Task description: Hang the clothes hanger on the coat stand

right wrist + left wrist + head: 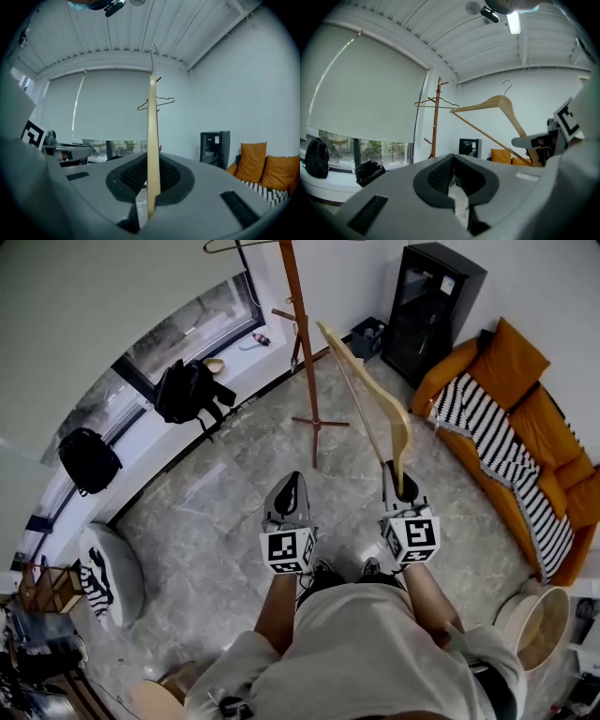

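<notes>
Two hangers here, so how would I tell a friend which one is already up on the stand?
Find the big window, then the tall wooden stand near it. The wire hanger hangs near the stand's top. It is thin dark metal, unlike the thick pale wooden hanger gripped in the right tongs.

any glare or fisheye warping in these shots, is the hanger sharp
Head view: strong fisheye bowing of the walls, wooden hanger sharp. Left gripper view: ceiling lamp blown out, dark rounded corners. Right gripper view: even light, hanger crisp, dark corners too.
</notes>
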Demonstrator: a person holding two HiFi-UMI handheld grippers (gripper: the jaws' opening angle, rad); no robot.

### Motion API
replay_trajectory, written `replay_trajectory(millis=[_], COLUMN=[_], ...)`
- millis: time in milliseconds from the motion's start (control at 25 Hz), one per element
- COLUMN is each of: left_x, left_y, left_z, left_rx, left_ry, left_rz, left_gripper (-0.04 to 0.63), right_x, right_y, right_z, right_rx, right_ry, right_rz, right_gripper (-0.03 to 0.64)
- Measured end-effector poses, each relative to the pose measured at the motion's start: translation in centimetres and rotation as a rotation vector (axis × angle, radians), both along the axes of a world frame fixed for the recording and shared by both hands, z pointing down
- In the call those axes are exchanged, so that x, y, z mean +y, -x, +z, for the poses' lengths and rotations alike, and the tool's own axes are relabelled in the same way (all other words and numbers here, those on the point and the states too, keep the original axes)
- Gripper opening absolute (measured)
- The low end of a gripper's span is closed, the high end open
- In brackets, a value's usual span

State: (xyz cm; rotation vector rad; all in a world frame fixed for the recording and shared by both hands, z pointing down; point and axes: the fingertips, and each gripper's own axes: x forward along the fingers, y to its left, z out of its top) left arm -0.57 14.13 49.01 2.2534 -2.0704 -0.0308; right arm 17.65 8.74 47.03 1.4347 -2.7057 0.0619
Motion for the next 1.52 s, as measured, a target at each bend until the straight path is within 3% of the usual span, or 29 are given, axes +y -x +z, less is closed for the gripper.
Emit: replay_trajectory(millis=[400,720,1520], left_x=[1.5,-0.7,-15.4], left_y=[6.2,6.5,9.5], left_z=[1.3,1.9,1.6], left_rx=[0.026,0.045,-0.007], left_ry=[0.005,0.011,0.045], left_rz=[-0.01,0.027,-0.016], left_gripper=[0.009,0.009,0.009], right_x=[0.8,-0.4,-14.6], right_y=[6.8,8.5,13.2], right_z=[1.2,1.9,3.5], right_rx=[0.023,0.06,0.03], right_ry=[0.012,0.028,0.079], right_rz=[-0.051,-0.087,-0.254], right_gripper=[0.017,0.017,0.017])
